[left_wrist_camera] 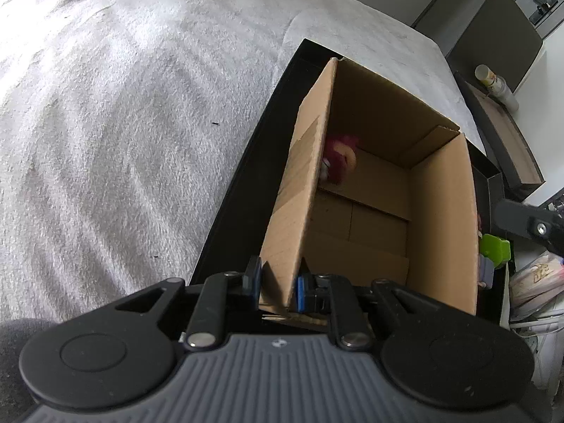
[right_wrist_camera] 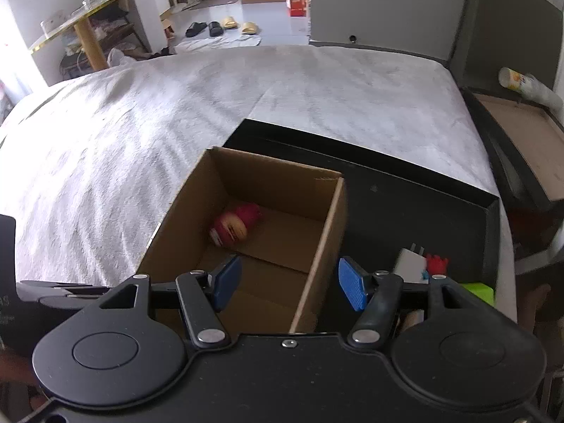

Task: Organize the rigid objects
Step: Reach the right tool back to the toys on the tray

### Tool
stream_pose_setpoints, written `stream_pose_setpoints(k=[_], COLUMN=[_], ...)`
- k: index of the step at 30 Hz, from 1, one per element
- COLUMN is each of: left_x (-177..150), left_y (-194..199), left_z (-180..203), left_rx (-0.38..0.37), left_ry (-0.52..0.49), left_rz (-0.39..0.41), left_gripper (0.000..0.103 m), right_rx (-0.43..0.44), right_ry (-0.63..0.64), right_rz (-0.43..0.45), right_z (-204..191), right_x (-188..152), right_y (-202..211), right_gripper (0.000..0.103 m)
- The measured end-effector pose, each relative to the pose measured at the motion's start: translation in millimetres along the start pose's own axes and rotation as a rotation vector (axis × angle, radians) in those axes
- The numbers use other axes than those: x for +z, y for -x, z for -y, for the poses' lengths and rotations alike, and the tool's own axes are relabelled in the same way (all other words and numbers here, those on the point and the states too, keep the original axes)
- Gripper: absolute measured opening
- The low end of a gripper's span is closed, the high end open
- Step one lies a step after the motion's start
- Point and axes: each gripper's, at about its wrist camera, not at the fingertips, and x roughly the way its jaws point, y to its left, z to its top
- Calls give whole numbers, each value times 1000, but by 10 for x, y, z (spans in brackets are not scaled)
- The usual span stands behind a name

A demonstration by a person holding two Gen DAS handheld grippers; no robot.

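Observation:
An open cardboard box [left_wrist_camera: 440,218] [right_wrist_camera: 328,218] stands in a black tray [left_wrist_camera: 229,211] [right_wrist_camera: 423,204] on a bed. A red and cream toy [left_wrist_camera: 340,162] [right_wrist_camera: 234,225] lies in the box's far corner. My left gripper [left_wrist_camera: 276,285] is shut on the box's left wall near its front corner. My right gripper [right_wrist_camera: 290,282] is open and empty, its fingers astride the box's right wall above the rim. Beside the box in the tray lie a white plug [right_wrist_camera: 410,264], a small red toy [right_wrist_camera: 437,264] and a green block [left_wrist_camera: 495,250] [right_wrist_camera: 479,290].
A white fleece blanket [left_wrist_camera: 123,123] [right_wrist_camera: 141,123] covers the bed. A bedside shelf [right_wrist_camera: 528,141] with a lying bottle [left_wrist_camera: 493,84] [right_wrist_camera: 525,83] is at the right. Slippers [right_wrist_camera: 225,26] lie on the floor beyond the bed. Bags and cables [left_wrist_camera: 535,282] are at the right.

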Motion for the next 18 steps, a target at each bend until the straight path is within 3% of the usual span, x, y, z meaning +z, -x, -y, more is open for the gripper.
stream_pose_setpoints(k=[18], left_x=[32], left_y=[14], left_z=[16], left_rx=[30], left_ry=[8], left_rz=[17], left_gripper=[17], right_rx=[-36], right_ry=[-145], right_rz=[-22], right_z=[693], right_x=[-429], right_y=[111], right_gripper=[64])
